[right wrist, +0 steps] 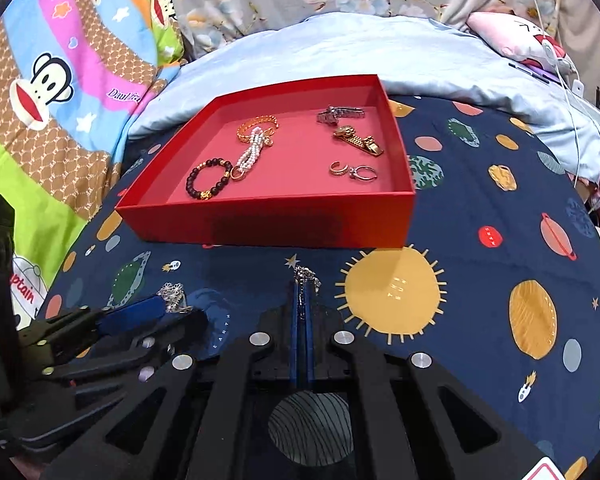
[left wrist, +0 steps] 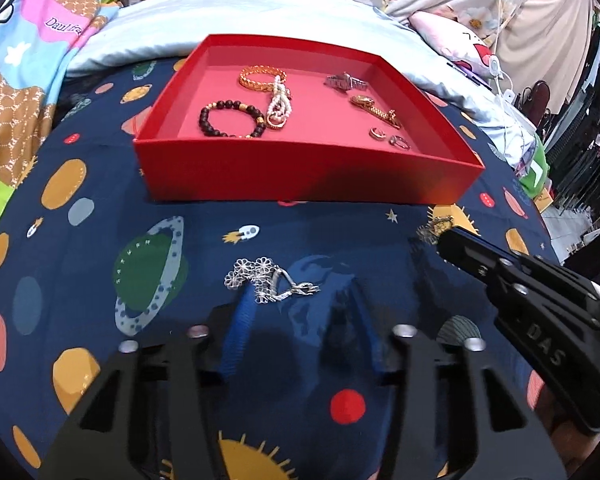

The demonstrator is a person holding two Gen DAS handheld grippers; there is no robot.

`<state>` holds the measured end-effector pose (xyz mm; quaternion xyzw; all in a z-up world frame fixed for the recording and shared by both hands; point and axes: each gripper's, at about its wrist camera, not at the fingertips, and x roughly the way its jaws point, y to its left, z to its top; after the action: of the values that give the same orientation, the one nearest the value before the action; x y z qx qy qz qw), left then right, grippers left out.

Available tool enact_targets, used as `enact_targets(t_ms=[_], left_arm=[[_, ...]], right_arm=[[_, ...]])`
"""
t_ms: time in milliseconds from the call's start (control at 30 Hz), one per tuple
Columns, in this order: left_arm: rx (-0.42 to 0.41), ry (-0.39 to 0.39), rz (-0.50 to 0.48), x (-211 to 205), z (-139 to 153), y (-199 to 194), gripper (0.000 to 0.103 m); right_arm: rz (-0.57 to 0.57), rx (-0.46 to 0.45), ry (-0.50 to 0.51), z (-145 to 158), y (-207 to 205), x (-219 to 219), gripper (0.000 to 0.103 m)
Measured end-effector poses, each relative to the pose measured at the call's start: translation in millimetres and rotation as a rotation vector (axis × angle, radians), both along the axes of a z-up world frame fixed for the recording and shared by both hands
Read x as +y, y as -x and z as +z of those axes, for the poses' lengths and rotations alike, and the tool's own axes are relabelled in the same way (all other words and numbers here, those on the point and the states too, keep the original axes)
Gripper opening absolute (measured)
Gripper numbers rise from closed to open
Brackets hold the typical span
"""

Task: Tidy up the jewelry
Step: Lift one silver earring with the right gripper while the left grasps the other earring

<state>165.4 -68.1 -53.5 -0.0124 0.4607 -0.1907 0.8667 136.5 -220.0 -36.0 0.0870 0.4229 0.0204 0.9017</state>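
Observation:
A red tray (left wrist: 300,172) (right wrist: 268,228) sits on a navy space-print cloth and holds a dark bead bracelet (left wrist: 230,120), a gold chain bracelet (left wrist: 260,76), a pearl strand (left wrist: 278,106), two watches (left wrist: 346,82) and rings (left wrist: 388,136). A silver flower chain (left wrist: 266,278) lies on the cloth between the tips of my open left gripper (left wrist: 300,292); it also shows in the right wrist view (right wrist: 172,296). My right gripper (right wrist: 301,292) is shut on a thin silver chain (right wrist: 306,280), just in front of the tray; it also shows in the left wrist view (left wrist: 440,236).
The navy cloth (right wrist: 480,280) covers the surface. A pale blue blanket (right wrist: 360,48) lies behind the tray. A cartoon-print quilt (right wrist: 60,80) is at the left. A white cable (right wrist: 572,80) and clutter sit at the right.

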Motion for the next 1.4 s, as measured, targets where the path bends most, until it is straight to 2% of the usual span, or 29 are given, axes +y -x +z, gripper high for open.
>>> enact_targets(t_ms=[67, 133, 200, 467, 633, 733, 833, 967, 1000, 1100, 1133, 1167, 1200, 1400], left_arm=[[-0.005, -0.008, -0.004, -2, 0, 0, 0.024], [-0.009, -0.006, -0.009, -2, 0, 1, 0.023], [-0.006, -0.007, -0.026, -3, -1, 1, 0.000], [-0.005, 0.021, -0.034, -1, 4, 5, 0.000], [0.015, 0.079, -0.040, -5, 6, -1, 0.001], [0.019, 0.073, -0.030, -12, 5, -6, 0.016], [0.040, 0.083, -0.020, -19, 0, -15, 0.019], [0.032, 0.092, -0.003, -26, 1, -21, 0.032], [0.028, 0.086, 0.004, -28, 1, -22, 0.032], [0.011, 0.058, 0.012, -34, 1, -24, 0.031], [0.009, 0.055, 0.009, -35, 1, -24, 0.025], [0.013, 0.055, 0.004, -35, 1, -24, 0.011], [0.018, 0.056, 0.001, -35, -1, -25, 0.008], [0.015, 0.068, -0.011, -31, 1, -24, 0.007]], right_arm=[[-0.004, -0.001, -0.007, 0, 0, -2, 0.002], [-0.008, -0.005, -0.012, 1, 1, -4, 0.002], [-0.010, -0.006, -0.016, 1, 2, -6, 0.002], [-0.012, -0.007, -0.024, 2, 3, -8, 0.002], [-0.024, -0.008, -0.025, 3, 4, -11, 0.002], [-0.030, -0.010, -0.026, 4, 5, -14, 0.002], [-0.033, -0.012, -0.027, 4, 5, -18, 0.002], [-0.040, -0.013, -0.030, 3, 5, -23, 0.002], [-0.041, -0.013, -0.032, 3, 5, -24, 0.002], [-0.043, -0.014, -0.036, 2, 4, -27, 0.002], [-0.044, -0.014, -0.037, 2, 5, -27, 0.003], [-0.044, -0.015, -0.038, 2, 5, -28, 0.003], [-0.044, -0.015, -0.040, 2, 5, -29, 0.003], [-0.041, -0.019, -0.045, 3, 6, -30, 0.002]])
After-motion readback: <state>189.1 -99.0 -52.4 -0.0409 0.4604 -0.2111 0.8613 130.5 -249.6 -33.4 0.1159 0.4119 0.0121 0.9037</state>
